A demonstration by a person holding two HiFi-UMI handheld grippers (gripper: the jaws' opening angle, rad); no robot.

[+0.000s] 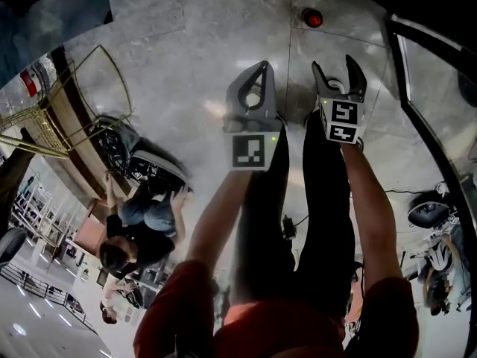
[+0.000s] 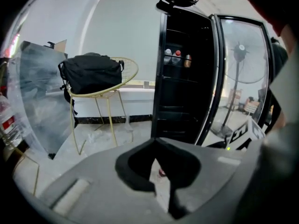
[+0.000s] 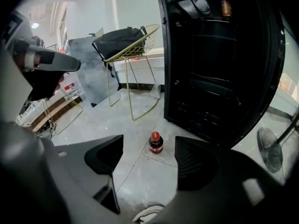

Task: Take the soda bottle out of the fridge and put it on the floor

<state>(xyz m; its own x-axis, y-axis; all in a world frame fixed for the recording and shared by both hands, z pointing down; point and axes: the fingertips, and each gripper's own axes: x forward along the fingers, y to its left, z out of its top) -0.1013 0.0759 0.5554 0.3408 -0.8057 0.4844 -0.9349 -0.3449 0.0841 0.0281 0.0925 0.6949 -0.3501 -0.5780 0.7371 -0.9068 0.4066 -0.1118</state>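
Head view shows arms extended, left gripper closed, right gripper spread.

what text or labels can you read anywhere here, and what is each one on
No word or number is legible.
Soda bottle on the floor: red label, print too small.
Bottles on the fridge top shelf: labels blurred.
Bottle at the left edge of the left gripper view: red label, blurred.
Left gripper and right gripper: square black-and-white codes on their cubes, no letters.
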